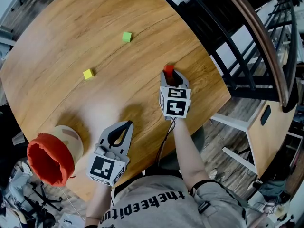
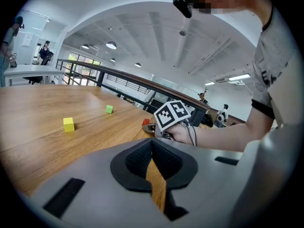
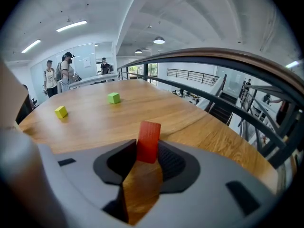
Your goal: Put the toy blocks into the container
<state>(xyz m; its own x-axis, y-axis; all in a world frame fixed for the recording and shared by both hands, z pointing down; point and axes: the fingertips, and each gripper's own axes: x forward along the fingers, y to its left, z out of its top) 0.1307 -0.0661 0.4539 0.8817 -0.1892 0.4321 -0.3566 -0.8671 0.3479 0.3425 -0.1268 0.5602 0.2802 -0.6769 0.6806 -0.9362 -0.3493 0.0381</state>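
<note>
Right gripper [image 3: 148, 150]: pinching red rectangular block [image 3: 148, 139]
Left gripper [image 2: 152, 142]: pressed together, near red-lined beige container [image 1: 47, 137]
Yellow cube [image 1: 88, 73], green cube [image 1: 126, 36]: well apart from container

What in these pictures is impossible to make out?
- Inside of the container: in the head view its opening is turned aside, so any contents are hidden.
- Underside of the red block: in the right gripper view the right hand-held gripper covers it, so I cannot tell whether it touches the table.
- People in the background of the right gripper view: too small for detail.
</note>
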